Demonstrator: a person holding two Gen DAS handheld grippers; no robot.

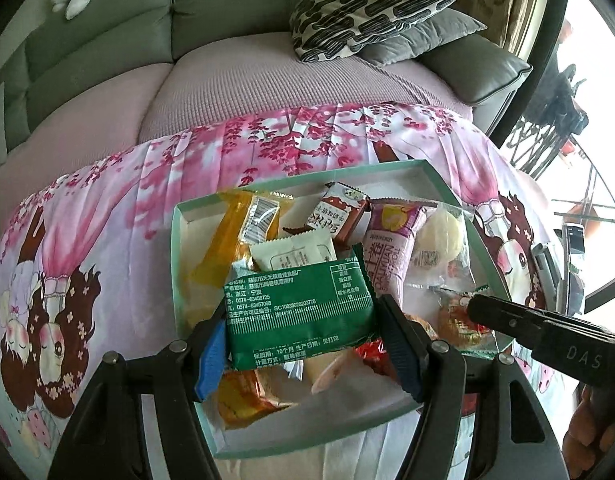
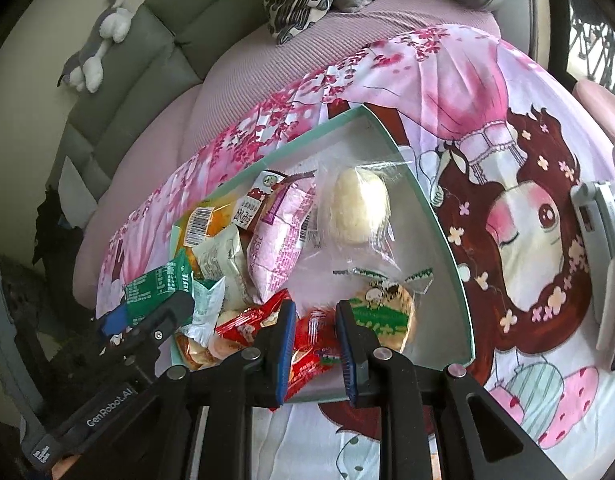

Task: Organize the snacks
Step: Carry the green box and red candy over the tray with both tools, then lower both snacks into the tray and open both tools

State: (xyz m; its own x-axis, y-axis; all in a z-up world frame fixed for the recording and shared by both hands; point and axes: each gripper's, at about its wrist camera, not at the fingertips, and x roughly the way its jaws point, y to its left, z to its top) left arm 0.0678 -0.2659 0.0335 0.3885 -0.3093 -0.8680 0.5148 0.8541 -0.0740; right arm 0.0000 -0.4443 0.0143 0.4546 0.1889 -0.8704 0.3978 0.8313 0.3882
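Left gripper [image 1: 303, 328] clamped on green packet [image 1: 297, 304], centre frame, over mint box [image 1: 179, 216] crowded with snacks. Right gripper [image 2: 312, 334] closed on red wrapper [image 2: 307, 344], lower centre. Purple roll [image 1: 391, 256], pale bun [image 1: 441, 236] behind; floral cloth [image 1: 107, 200] beneath box.

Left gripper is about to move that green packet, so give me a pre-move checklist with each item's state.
1. Green packet sits between the left gripper's fingers: ok.
2. Packet raised clear of the other snacks: cannot tell.
3. Right gripper free to help: not ok, it hangs nearly shut over the red wrapper; whether it grips it, cannot tell.
4. Right gripper out of the left one's way: not ok, its tip is close beside the packet, above the box.
5. Free space in the teal box: ok, the far corner is bare.
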